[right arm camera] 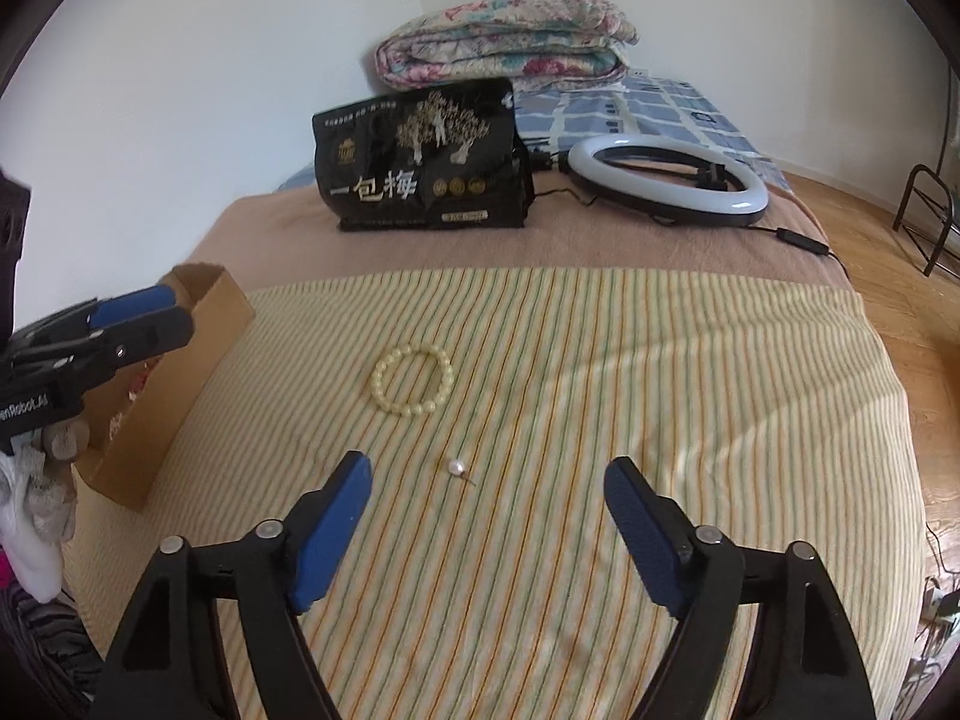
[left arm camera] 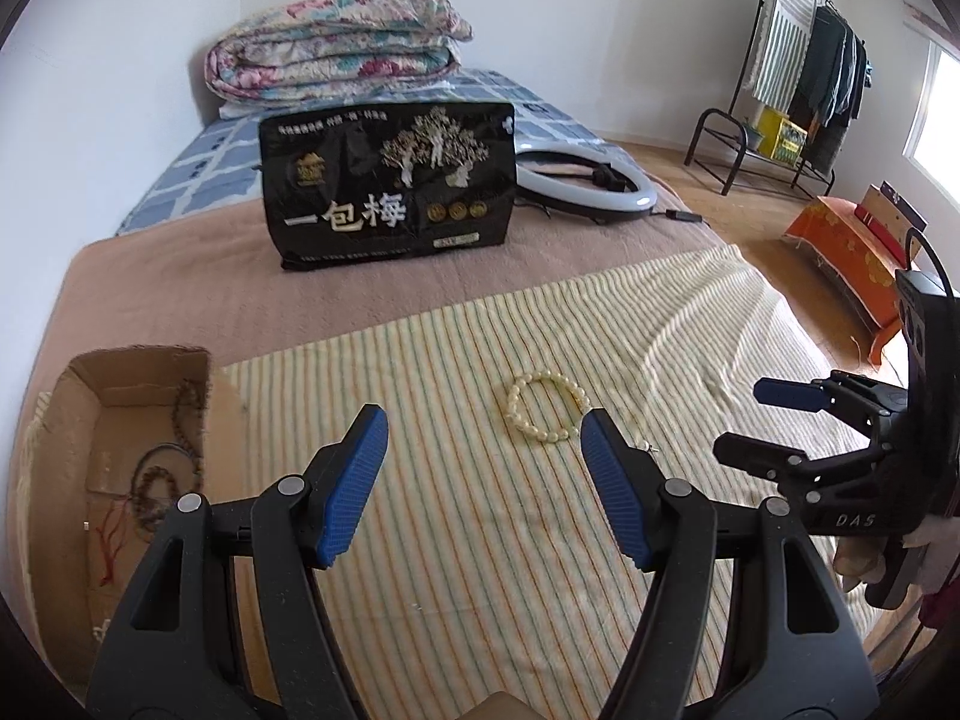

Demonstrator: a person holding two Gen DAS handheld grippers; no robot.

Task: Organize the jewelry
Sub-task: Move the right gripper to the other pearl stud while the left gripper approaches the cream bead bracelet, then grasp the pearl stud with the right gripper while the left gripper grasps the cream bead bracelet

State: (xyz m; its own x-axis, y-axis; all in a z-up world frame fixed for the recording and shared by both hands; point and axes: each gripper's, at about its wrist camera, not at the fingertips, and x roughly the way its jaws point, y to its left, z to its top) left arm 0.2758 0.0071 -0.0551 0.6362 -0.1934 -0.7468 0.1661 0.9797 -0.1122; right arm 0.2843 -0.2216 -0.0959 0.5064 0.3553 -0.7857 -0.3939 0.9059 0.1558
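On striped cloth (right arm camera: 600, 360) over bed: cream bead bracelet (right arm camera: 413, 381) and single pearl earring (right arm camera: 457, 468), apart, not yet stowed
In cardboard box (left arm camera: 78, 396) at left: dark bead strands (left arm camera: 156, 486) already in
Left gripper (left arm camera: 483, 480) fingers released, empty, short of bracelet
Right gripper (right arm camera: 486, 525) fingers spread, empty, near earring
Seems partly done, two pieces left

Your views are daylit and fairly bright; the window (left arm camera: 936, 114) far right of your left gripper (left arm camera: 485, 444) glares white. Soft shadows cross the striped cloth (right arm camera: 600, 372) ahead of your right gripper (right arm camera: 487, 483). Fisheye edges bend and darken.
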